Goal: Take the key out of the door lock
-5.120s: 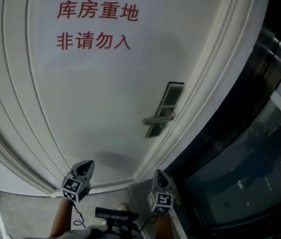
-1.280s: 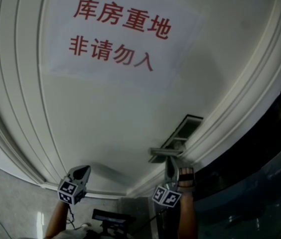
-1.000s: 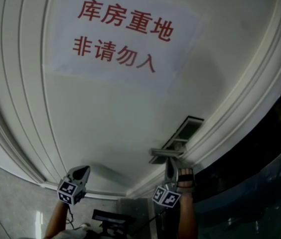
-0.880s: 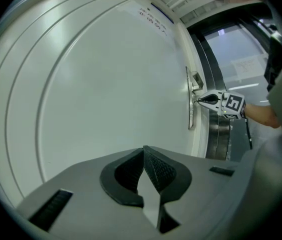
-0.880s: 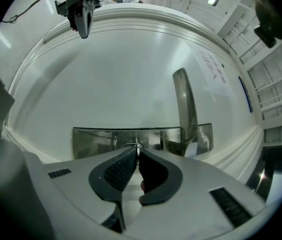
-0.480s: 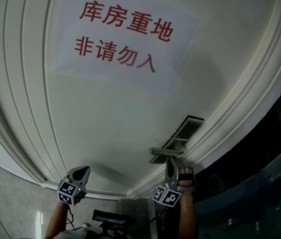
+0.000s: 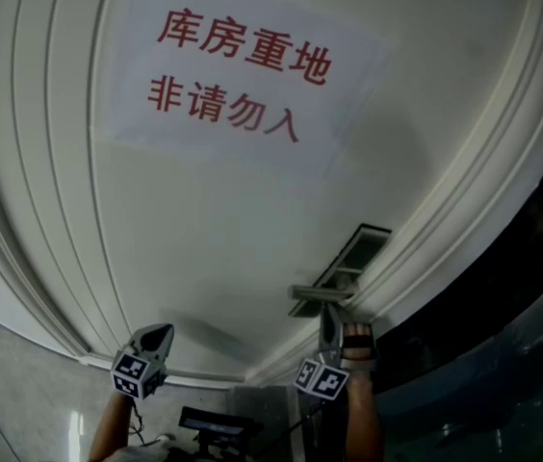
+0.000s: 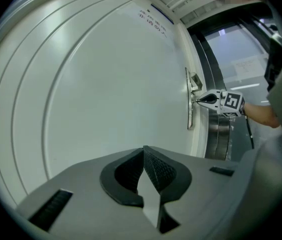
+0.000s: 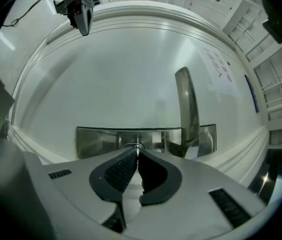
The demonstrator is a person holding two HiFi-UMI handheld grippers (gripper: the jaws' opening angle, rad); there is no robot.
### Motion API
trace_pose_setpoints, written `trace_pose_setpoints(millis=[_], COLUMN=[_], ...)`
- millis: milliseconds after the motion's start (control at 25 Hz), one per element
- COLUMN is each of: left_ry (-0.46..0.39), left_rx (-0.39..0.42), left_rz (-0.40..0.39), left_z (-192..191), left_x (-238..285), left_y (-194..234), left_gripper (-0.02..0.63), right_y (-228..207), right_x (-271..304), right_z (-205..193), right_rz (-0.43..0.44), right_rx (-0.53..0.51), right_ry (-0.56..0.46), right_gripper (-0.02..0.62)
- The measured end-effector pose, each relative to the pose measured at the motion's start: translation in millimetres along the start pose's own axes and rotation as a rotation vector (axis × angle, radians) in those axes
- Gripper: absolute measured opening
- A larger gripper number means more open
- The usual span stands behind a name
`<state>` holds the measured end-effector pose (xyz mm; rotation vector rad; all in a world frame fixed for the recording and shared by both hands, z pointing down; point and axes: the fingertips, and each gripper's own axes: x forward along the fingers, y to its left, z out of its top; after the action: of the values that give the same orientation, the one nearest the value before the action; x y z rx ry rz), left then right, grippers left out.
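The white door carries a metal lock plate [image 7: 356,253] with a lever handle [image 7: 315,294]. My right gripper [image 7: 329,327] presses against the plate just below the handle. In the right gripper view its jaws are shut at the round keyhole [image 9: 133,145], pinching a thin sliver of the key [image 9: 136,149]; most of the key is hidden between the pads. The lever handle [image 9: 187,109] stands to the right of the jaws. My left gripper [image 7: 154,340] hangs apart, low and left near the door's bottom moulding, shut and holding nothing [image 8: 143,150].
A paper notice with red characters [image 7: 238,75] is stuck on the upper door. Raised curved mouldings [image 7: 31,210] frame the panel. A dark glass partition [image 7: 503,354] borders the door frame on the right. A grey floor [image 7: 12,402] shows at lower left.
Over five seconds the right gripper rose from low down to the lock plate. In the last second both grippers hold still; only the head view shifts slightly.
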<state>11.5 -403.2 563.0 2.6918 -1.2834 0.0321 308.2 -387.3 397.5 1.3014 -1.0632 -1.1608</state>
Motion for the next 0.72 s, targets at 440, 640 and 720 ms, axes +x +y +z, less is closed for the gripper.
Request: trace_pose_setpoints(millis=[440,640,720], left_ry=[0.001,0.0,0.0], left_rx=[0.004,0.008,0.01], left_rz=[-0.003,-0.014,-0.02], left_z=[-0.4,-0.3,-0.2], left_x=[-1.7,-0.5,-0.1], left_y=[2.0,-1.6,-3.3], left_gripper=[0.009,0.009,0.009], right_y=[-0.6,0.2,1.0], right_x=[-5.1,-10.8,-13.6], right_z=[-1.3,-0.3,-0.6], right_rz=[-0.008,-0.003,-0.004], right_rx=[-0.013,0.004,0.007], right_ry=[0.013,0.01,0.007], right_gripper=[0.02,0.02,0.02])
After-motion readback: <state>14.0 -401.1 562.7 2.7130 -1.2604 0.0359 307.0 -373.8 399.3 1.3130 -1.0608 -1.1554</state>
